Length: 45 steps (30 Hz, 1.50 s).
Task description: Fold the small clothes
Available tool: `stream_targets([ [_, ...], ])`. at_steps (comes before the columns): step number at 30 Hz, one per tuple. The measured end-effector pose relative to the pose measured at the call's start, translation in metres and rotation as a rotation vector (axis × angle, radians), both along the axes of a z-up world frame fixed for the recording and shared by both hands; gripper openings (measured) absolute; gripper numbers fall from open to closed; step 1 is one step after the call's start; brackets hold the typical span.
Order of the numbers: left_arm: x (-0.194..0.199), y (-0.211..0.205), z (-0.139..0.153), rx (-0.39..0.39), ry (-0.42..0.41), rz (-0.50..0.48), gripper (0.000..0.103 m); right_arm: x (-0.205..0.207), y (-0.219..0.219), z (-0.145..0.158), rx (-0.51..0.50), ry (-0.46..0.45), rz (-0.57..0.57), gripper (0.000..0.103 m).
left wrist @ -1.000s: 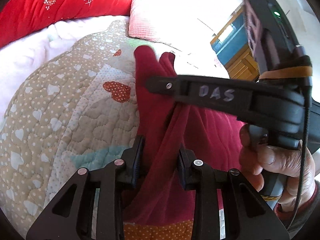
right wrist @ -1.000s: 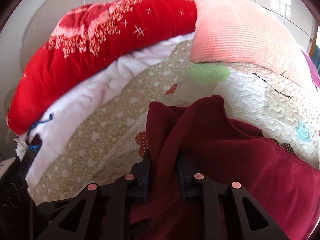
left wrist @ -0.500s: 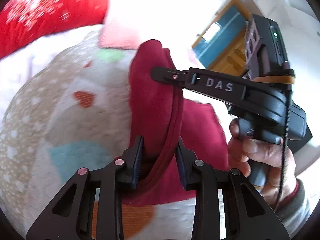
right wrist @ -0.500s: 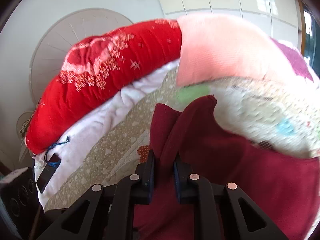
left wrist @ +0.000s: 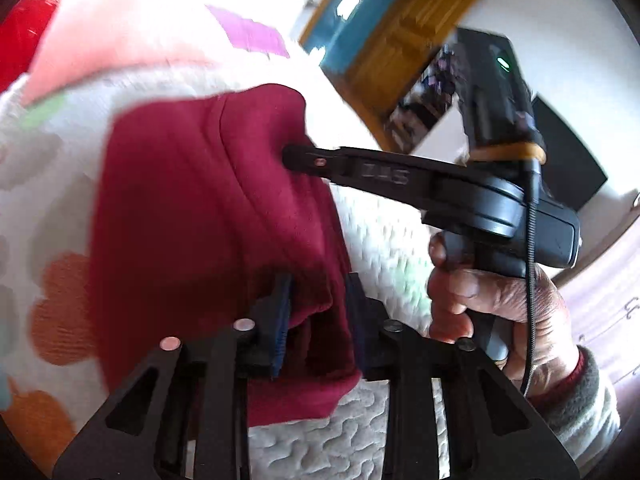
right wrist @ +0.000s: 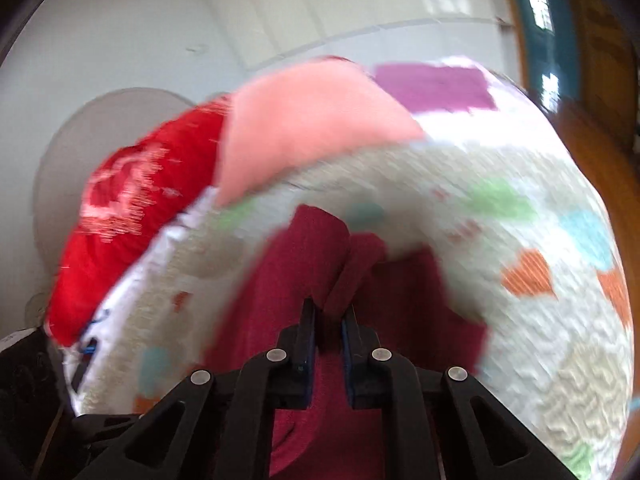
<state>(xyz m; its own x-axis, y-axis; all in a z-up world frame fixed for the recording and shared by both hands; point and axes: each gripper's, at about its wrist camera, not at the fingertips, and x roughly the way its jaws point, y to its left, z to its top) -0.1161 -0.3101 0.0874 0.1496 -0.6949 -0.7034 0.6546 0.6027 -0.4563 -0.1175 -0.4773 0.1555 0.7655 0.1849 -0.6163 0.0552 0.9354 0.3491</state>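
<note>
Hanging between the two grippers above the bed, the dark red garment runs lengthwise from the left gripper away toward the right gripper, its loose part drooping onto the quilt. The left gripper's jaws have just been closing and pinch a thick fold of the cloth. The right gripper is nearly shut, its jaws having just been closing on a thin bunched edge. A hand grips the right tool's handle. Pink pillow and red cushion lie beyond.
</note>
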Motion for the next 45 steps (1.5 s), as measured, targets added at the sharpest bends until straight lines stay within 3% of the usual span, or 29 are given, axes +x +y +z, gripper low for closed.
stream_targets([
  [3, -0.007, -0.004, -0.007, 0.032, -0.011, -0.032, 0.024, 0.007, -0.013, -0.034, 0.042, 0.079, -0.023, 0.010],
  [5, -0.014, 0.007, 0.004, 0.026, -0.025, -0.057, 0.025, 0.003, -0.021, -0.039, 0.098, 0.062, -0.039, 0.011],
  [8, -0.014, 0.034, 0.026, 0.013, -0.044, -0.070, 0.033, -0.013, -0.032, -0.032, 0.214, 0.022, -0.057, 0.031],
  [9, -0.016, 0.045, 0.033, 0.005, -0.067, -0.063, 0.043, -0.022, -0.032, -0.027, 0.233, 0.003, -0.041, 0.041],
  [11, -0.017, 0.066, 0.044, 0.002, -0.139, -0.020, 0.057, -0.033, -0.026, -0.020, 0.214, -0.011, -0.018, 0.057],
  [12, -0.012, 0.073, 0.043, 0.013, -0.173, 0.012, 0.059, -0.037, -0.020, -0.019, 0.194, -0.007, -0.019, 0.064],
  [14, -0.001, 0.082, 0.033, 0.068, -0.201, 0.062, 0.059, -0.036, -0.012, -0.025, 0.175, 0.017, -0.024, 0.068],
  [17, 0.015, 0.084, 0.005, 0.122, -0.136, 0.092, 0.059, -0.026, -0.005, -0.046, 0.196, 0.070, -0.029, 0.068],
  [19, 0.015, 0.082, -0.006, 0.153, -0.134, 0.093, 0.059, -0.019, 0.000, -0.052, 0.209, 0.051, -0.010, 0.068],
  [20, 0.017, 0.080, -0.010, 0.160, -0.130, 0.093, 0.059, -0.017, 0.004, -0.050, 0.190, 0.038, -0.006, 0.060],
  [21, 0.017, 0.064, -0.014, 0.160, -0.126, 0.092, 0.059, -0.015, 0.009, -0.048, 0.143, 0.026, -0.007, 0.037],
  [23, 0.010, 0.052, -0.018, 0.156, -0.120, 0.083, 0.059, -0.013, 0.019, -0.041, 0.019, 0.030, -0.004, 0.026],
  [25, 0.007, 0.047, -0.019, 0.151, -0.129, 0.072, 0.059, -0.020, 0.028, -0.027, -0.101, 0.005, 0.022, 0.022],
  [28, 0.005, 0.043, -0.027, 0.152, -0.135, 0.062, 0.059, -0.030, 0.026, -0.015, -0.187, -0.020, 0.007, 0.021],
  [31, 0.001, 0.038, -0.030, 0.184, -0.158, 0.056, 0.059, -0.017, 0.017, -0.033, -0.178, 0.043, -0.013, 0.022],
  [34, 0.000, 0.043, -0.025, 0.178, -0.149, 0.054, 0.059, -0.014, 0.008, -0.046, -0.150, 0.061, -0.059, 0.040],
  [37, -0.001, 0.053, -0.019, 0.179, -0.173, 0.071, 0.059, -0.043, -0.002, -0.025, -0.107, 0.028, -0.129, 0.042],
  [40, -0.003, 0.058, -0.019, 0.180, -0.168, 0.087, 0.059, -0.074, 0.007, -0.006, -0.056, -0.031, -0.057, 0.045],
  [43, -0.003, 0.055, -0.026, 0.186, -0.151, 0.101, 0.059, -0.077, 0.023, -0.022, -0.057, 0.034, -0.035, 0.047],
  [44, -0.006, 0.055, -0.025, 0.190, -0.156, 0.101, 0.059, -0.073, 0.028, -0.032, -0.068, 0.062, -0.031, 0.037],
  [45, -0.010, 0.055, -0.023, 0.196, -0.159, 0.099, 0.059, -0.072, 0.032, -0.042, -0.085, 0.078, -0.030, 0.015],
])
